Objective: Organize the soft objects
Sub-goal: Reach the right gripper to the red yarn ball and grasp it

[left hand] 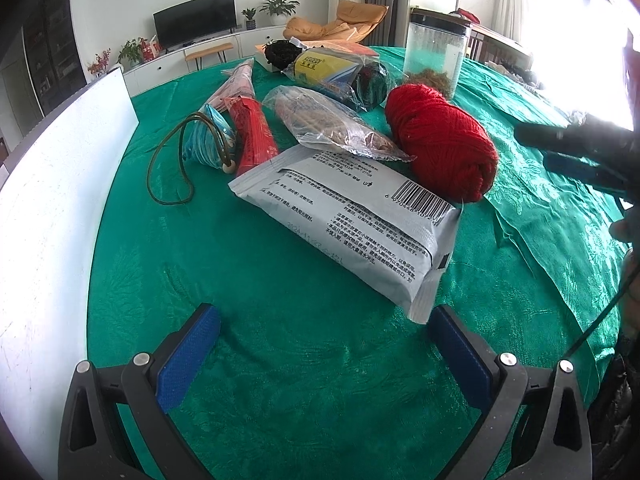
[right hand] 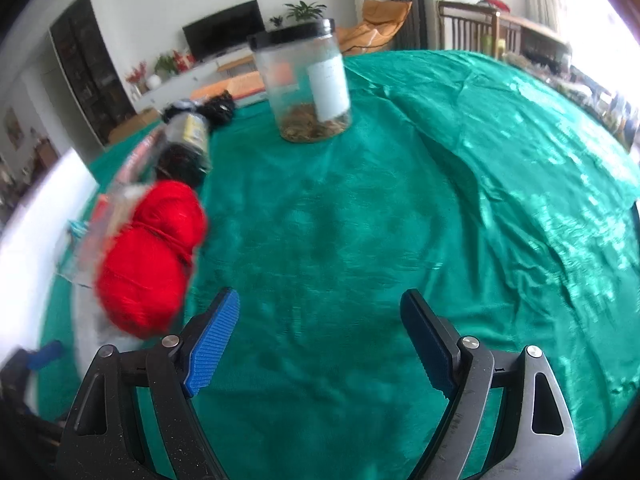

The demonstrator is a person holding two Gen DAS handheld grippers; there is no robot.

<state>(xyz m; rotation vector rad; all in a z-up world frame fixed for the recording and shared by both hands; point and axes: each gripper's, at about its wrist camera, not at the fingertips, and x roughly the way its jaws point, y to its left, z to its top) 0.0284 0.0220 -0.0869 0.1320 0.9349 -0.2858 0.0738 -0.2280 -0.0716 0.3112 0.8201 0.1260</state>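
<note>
Both tongs, left tongs [left hand: 324,330] and right tongs [right hand: 320,314], gape wide and hold nothing. The red yarn ball [left hand: 440,140] sits on the counter [left hand: 280,360], touching the grey packet [left hand: 352,224]. A careless grab could roll it away.

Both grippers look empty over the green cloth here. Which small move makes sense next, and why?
Probably swing the right gripper left toward the red yarn ball. Its jaws stand open with only green cloth between them, and the yarn lies free just to its left. The left gripper is also open, facing the grey packet, so it could take that afterwards.
</note>
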